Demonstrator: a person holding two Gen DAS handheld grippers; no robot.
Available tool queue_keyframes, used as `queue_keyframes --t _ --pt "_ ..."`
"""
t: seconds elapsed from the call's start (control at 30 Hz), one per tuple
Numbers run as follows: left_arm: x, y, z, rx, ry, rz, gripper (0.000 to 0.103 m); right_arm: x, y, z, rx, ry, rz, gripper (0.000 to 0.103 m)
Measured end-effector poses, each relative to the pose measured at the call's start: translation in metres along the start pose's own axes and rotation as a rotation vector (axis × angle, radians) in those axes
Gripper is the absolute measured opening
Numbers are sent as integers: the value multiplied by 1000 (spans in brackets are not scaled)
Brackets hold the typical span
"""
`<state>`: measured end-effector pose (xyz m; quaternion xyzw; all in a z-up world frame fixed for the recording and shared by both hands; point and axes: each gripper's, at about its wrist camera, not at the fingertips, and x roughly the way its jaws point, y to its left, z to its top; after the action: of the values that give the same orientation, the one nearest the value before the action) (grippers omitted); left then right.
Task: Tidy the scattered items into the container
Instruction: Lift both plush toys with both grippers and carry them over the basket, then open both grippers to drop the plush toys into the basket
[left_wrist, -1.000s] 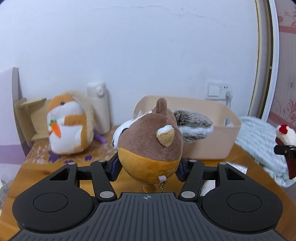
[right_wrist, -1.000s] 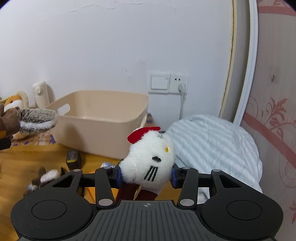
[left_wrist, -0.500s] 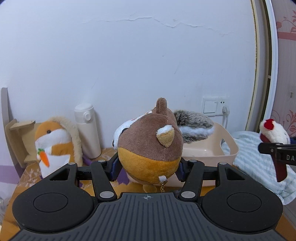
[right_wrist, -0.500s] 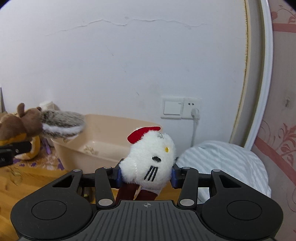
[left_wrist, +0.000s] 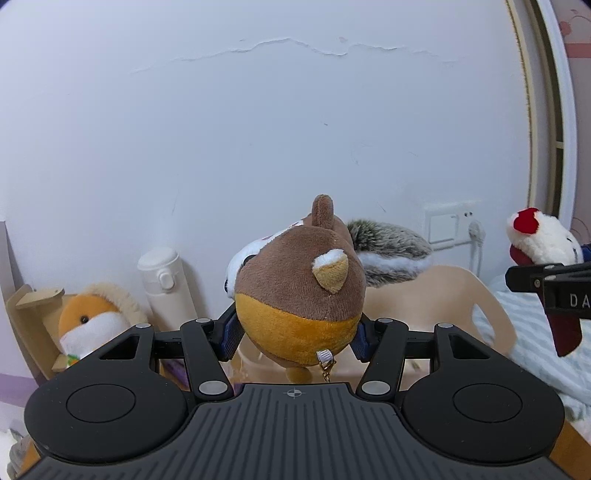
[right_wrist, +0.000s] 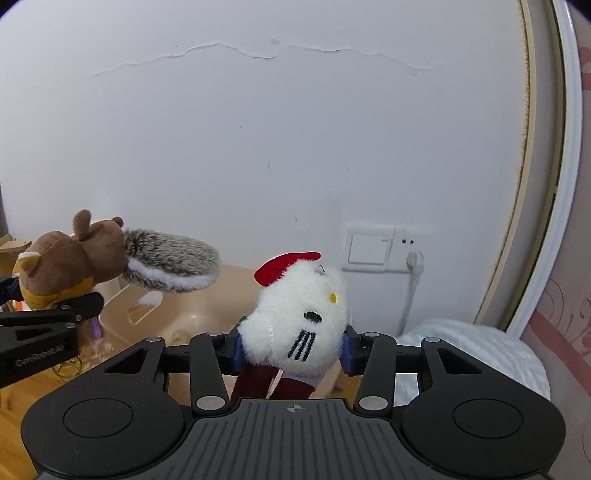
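Note:
My left gripper (left_wrist: 295, 334) is shut on a brown and orange plush squirrel (left_wrist: 299, 291) with a grey bushy tail; the squirrel (right_wrist: 74, 258) also shows at the left of the right wrist view. A white plush cat with a red bow (right_wrist: 299, 325) is clamped in my right gripper (right_wrist: 291, 350), and the cat (left_wrist: 543, 240) appears at the right edge of the left wrist view. The beige plastic container (left_wrist: 439, 295) sits below and just beyond both toys, against the wall; in the right wrist view the container (right_wrist: 192, 295) lies under the squirrel's tail.
An orange and white hamster plush (left_wrist: 88, 321), a cream bottle (left_wrist: 166, 284) and a cardboard piece (left_wrist: 29, 314) stand at the left by the wall. A striped white cloth (right_wrist: 469, 354) lies right of the container. A wall switch and socket (right_wrist: 384, 249) holds a plug.
Both grippers have risen and moved toward the wall with their toys. The container has dropped lower in both views and lies closer, partly hidden behind the toys.

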<state>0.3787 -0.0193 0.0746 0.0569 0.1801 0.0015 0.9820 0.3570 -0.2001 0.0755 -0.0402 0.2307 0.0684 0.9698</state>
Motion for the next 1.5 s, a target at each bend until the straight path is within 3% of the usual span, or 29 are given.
queue_keyframes --t 0.17,0.57,0.8,0.97,1.23,1.33,1.37,1.43,1.5 --pt "34 -5 8 10 17 26 58 29 -1 8 10 30 0 43" --pt "109 -14 4 -7 146 41 58 124 11 14 46 164 -6 43" --pt "139 -22 -14 61 200 65 58 144 10 3 48 218 -11 43" --pt "144 -25 -22 53 264 32 58 158 15 -1 37 249 -17 43" --pt "152 -24 -32 45 304 29 59 165 21 -9 16 278 -20 44" --pt "151 -25 -32 50 300 26 70 166 20 -11 9 290 -18 44" --pt "151 -24 -32 49 294 26 77 166 20 -11 9 294 -16 46" --pt "148 -21 -30 45 277 24 81 163 18 -12 16 295 -11 54" --pt "140 -21 -26 43 265 17 84 159 15 -12 23 289 -5 54"
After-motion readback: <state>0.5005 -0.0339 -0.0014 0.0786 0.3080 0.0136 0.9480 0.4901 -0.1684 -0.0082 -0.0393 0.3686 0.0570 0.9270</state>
